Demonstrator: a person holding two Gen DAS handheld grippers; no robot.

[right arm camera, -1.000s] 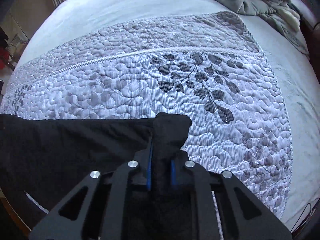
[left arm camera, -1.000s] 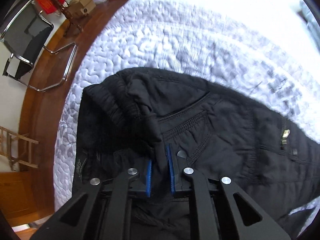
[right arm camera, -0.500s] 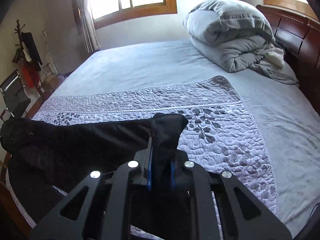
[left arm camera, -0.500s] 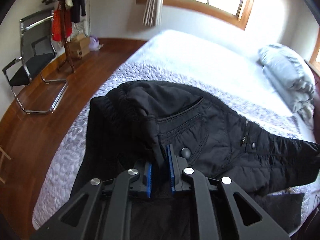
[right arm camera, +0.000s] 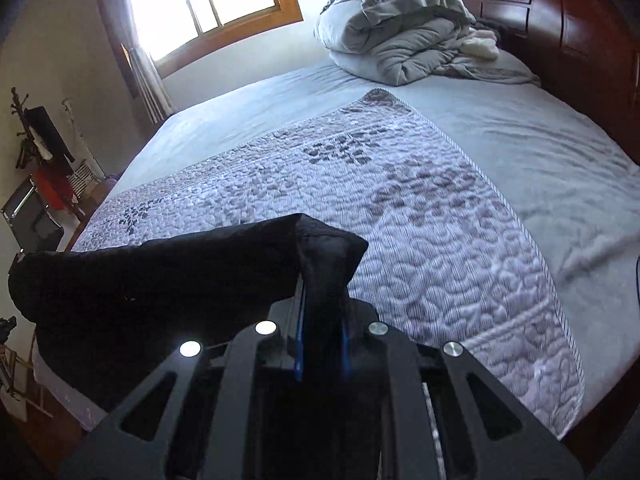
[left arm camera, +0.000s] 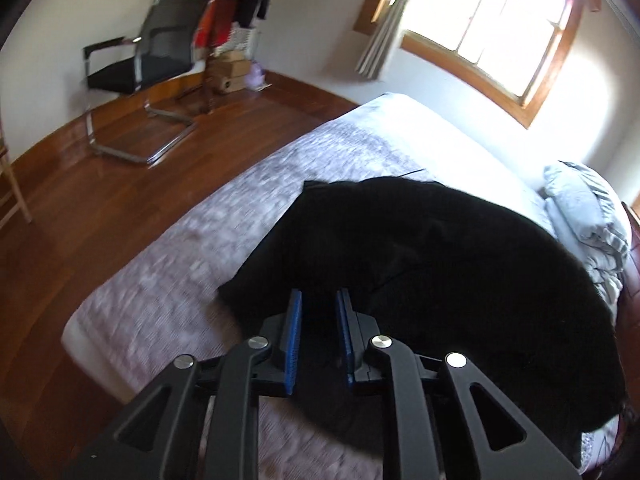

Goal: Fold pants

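Unclear items, placed from my pants (left arm camera: 432,264): their folds are lost in flat black; the quilt (left arm camera: 224,240) beside them is motion-blurred, pattern unreadable; their far end runs off the frame edge; fabric hides my right gripper (right arm camera: 322,312) pads.

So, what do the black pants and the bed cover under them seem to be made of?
The black pants look like a matte, slightly padded woven fabric, perhaps nylon or cotton blend: thick soft folds, no shine. The bed cover looks like quilted cotton or polyester: stitched puffy pebbles, printed grey leaves, corded edge. The exact fibre of either is unclear.
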